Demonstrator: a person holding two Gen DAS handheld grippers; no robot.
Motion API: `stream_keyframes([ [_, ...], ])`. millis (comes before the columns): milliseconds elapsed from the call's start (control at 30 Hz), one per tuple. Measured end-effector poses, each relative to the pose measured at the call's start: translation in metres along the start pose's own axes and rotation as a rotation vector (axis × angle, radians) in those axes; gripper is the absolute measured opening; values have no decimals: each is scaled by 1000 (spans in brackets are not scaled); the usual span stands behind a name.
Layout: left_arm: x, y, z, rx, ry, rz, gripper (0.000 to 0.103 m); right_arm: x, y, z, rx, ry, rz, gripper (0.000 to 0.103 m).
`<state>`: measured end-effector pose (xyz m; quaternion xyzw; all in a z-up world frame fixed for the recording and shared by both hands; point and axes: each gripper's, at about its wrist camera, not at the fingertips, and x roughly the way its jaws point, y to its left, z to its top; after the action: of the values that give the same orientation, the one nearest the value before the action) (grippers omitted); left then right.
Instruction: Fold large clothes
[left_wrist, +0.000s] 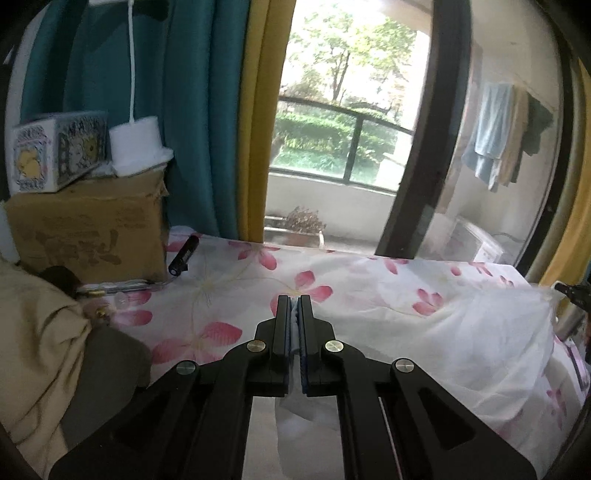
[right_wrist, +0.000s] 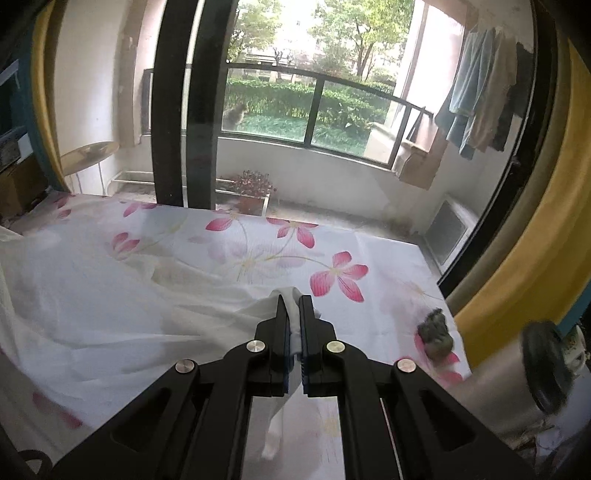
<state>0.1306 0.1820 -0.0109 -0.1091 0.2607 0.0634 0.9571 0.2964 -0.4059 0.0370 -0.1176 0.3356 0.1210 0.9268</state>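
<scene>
Now both black two-finger claws pinch the thin white see-through cloth (left_wrist: 461, 339) — the left gripper (left_wrist: 294, 299) has a small bunch of it squeezed tight between its fingers, and the right gripper (right_wrist: 294, 299) does too. The cloth spreads in soft wrinkles across the bed sheet with big pink flowers (right_wrist: 258, 236), reaching toward the far edge by the window. A brown cardboard box (left_wrist: 88, 236) sits at the bed's far left corner — a black pen (left_wrist: 183, 254) lies just beside it.
</scene>
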Motion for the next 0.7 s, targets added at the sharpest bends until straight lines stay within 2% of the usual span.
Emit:
stream_keyframes([
  [233, 54, 0, 8, 2, 45, 10, 4, 55, 3, 11, 9, 59, 19, 4],
  [467, 87, 9, 19, -7, 60, 52, 4, 93, -4, 16, 23, 106, 13, 4],
  [600, 107, 12, 17, -34, 110, 47, 4, 108, -6, 9, 25, 139, 9, 4],
  [700, 116, 17, 15, -76, 150, 10, 7, 115, -7, 4, 36, 152, -2, 5],
])
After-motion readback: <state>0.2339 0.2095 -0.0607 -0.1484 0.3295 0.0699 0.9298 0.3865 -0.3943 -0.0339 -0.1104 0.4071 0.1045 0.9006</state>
